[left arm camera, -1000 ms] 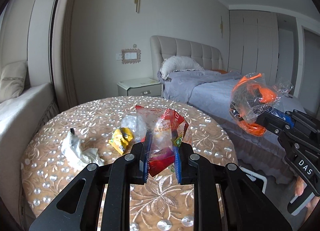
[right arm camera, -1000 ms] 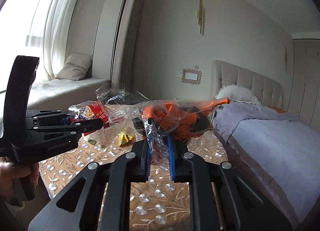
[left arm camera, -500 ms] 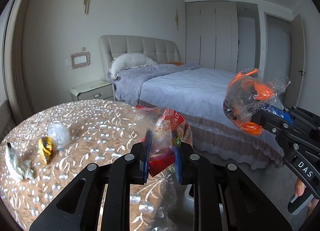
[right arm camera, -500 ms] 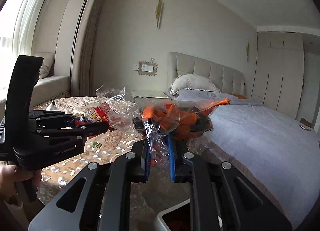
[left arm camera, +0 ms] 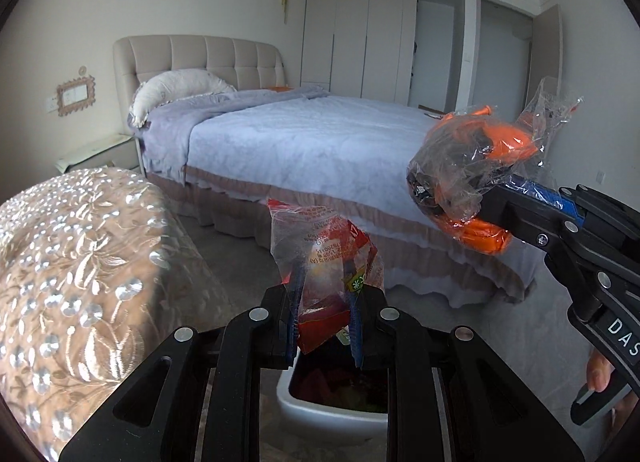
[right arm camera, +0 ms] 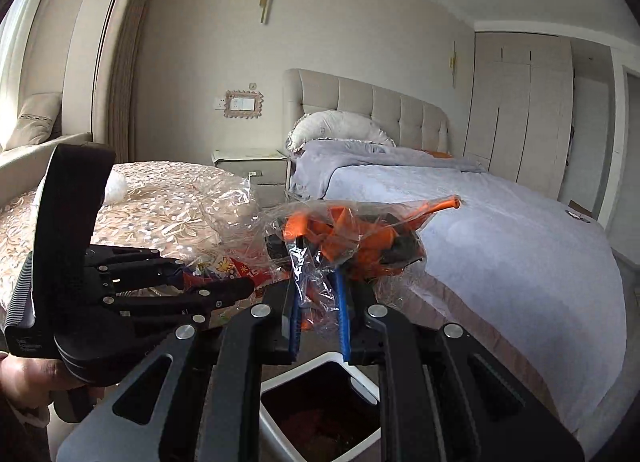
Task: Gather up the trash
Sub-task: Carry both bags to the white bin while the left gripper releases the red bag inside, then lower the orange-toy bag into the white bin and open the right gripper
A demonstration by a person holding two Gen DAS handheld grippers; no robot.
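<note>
Above a white bin (left arm camera: 320, 408), with dark trash inside: left gripper (left arm camera: 325, 326) clamped on a red snack wrapper (left arm camera: 326, 262), blue pads (left arm camera: 295, 314) pressing its clear plastic from both sides, lower corner hanging just over the bin opening. To the right and higher, right gripper (left arm camera: 494, 202) closed on an orange wrapper (left arm camera: 468, 166), crumpled in clear film, held in the air in front of the bed (left arm camera: 304, 142). Seen from the right wrist, same orange wrapper (right arm camera: 352, 238) squeezed between blue pads (right arm camera: 295, 326), bin (right arm camera: 292, 382) directly below, left gripper (right arm camera: 240, 286) just beside at the left with the red wrapper (right arm camera: 236, 268). At far left, round table (left arm camera: 72, 262) with a floral cloth, near the bin; white crumpled scrap (right arm camera: 116, 188) lying on it, well apart from both grippers. Behind the table, nightstand (right arm camera: 250, 160) beside the bed.
</note>
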